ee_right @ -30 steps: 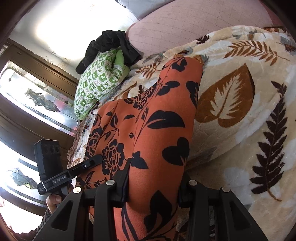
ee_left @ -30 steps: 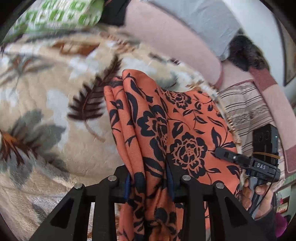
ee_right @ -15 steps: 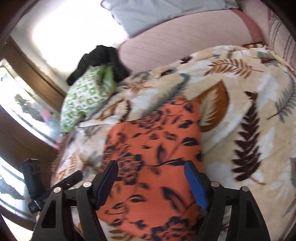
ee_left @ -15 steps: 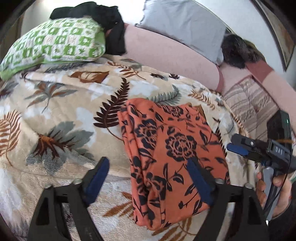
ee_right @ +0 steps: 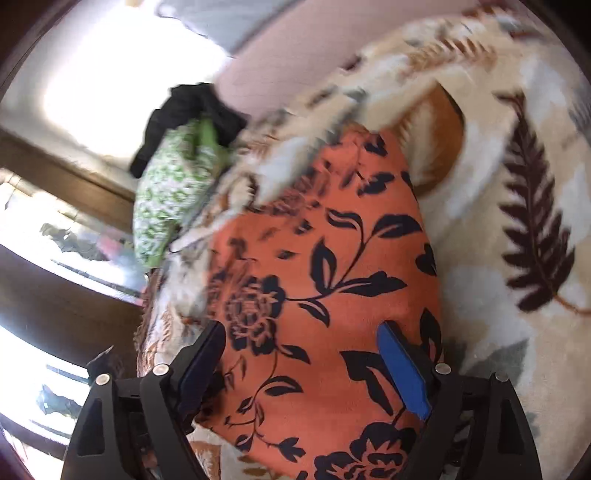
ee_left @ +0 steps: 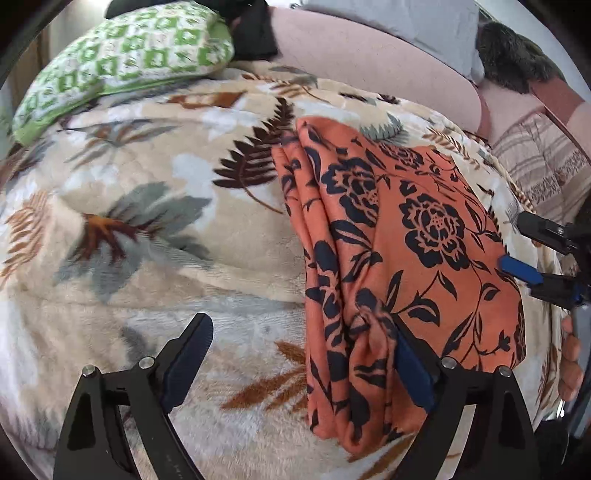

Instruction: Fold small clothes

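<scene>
Orange floral garment (ee_left: 406, 251) lying folded on leaf-print blanket (ee_left: 155, 221), toward the right side of the bed in the left wrist view. Several stacked layers visible along its left edge; top face fairly flat, near corner bunched and slightly raised.

Left gripper (ee_left: 299, 365): jaws spread wide, nothing clamped. Right finger touching or just beside the bunched near corner of garment; left finger over bare blanket. Whether the finger presses on the cloth cannot be told.

Right gripper (ee_right: 303, 369): jaws likewise spread wide, nothing clamped, straddling the near end of garment (ee_right: 325, 280), which lies beneath. Contact with cloth cannot be told. Right wrist view blurred toward the far side. Same gripper seen at the right edge of the left wrist view, just beside the garment's right edge.

Green patterned pillow (ee_left: 122, 62) at far left of bed, dark item (ee_left: 251, 33) beside it, grey pillow (ee_left: 391, 18) against pink headboard (ee_left: 369, 70). None touching the garment.

Assessment: folding of this piece judged largely complete; compact multi-layer rectangle formed and released. Remaining, as judged: flattening the bunched near corner, possibly one further fold, then setting aside. No other small clothes awaiting folding identifiable; dark item not identifiable as such.
</scene>
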Demonstrator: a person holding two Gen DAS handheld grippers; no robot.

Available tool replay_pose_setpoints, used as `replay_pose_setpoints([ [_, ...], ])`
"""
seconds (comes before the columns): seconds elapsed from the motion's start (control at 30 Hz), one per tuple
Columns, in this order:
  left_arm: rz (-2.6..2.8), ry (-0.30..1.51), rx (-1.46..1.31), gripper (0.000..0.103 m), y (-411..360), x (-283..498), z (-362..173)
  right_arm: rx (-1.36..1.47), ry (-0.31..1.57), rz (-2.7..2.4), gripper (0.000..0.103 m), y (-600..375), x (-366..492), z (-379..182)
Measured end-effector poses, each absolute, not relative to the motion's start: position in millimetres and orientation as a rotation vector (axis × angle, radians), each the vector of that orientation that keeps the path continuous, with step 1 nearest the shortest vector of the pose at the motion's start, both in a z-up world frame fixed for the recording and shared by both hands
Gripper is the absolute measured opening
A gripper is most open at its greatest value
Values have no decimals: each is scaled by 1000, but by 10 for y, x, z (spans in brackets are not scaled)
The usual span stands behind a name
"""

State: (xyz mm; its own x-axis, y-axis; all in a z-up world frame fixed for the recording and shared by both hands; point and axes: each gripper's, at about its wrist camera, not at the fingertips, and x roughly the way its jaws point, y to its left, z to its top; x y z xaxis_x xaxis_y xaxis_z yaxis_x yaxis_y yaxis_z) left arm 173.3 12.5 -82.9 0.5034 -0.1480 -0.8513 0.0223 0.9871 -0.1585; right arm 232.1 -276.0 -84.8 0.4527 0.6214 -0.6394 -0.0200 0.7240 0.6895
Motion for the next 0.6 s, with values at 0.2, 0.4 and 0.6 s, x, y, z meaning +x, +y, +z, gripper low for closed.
replay_pose_setpoints([
  [0.2, -21, 912, -49, 93, 49, 1332, -349, 260, 867, 269, 95, -2474, 1766, -147],
  [0.4, 7, 848, -20, 101, -28, 878, -70, 78, 866, 139, 103, -2508, 968, -132],
  [0.6, 1, 845, -32, 101, -78, 533, 73, 13, 898, 97, 103, -2495, 484, -159],
])
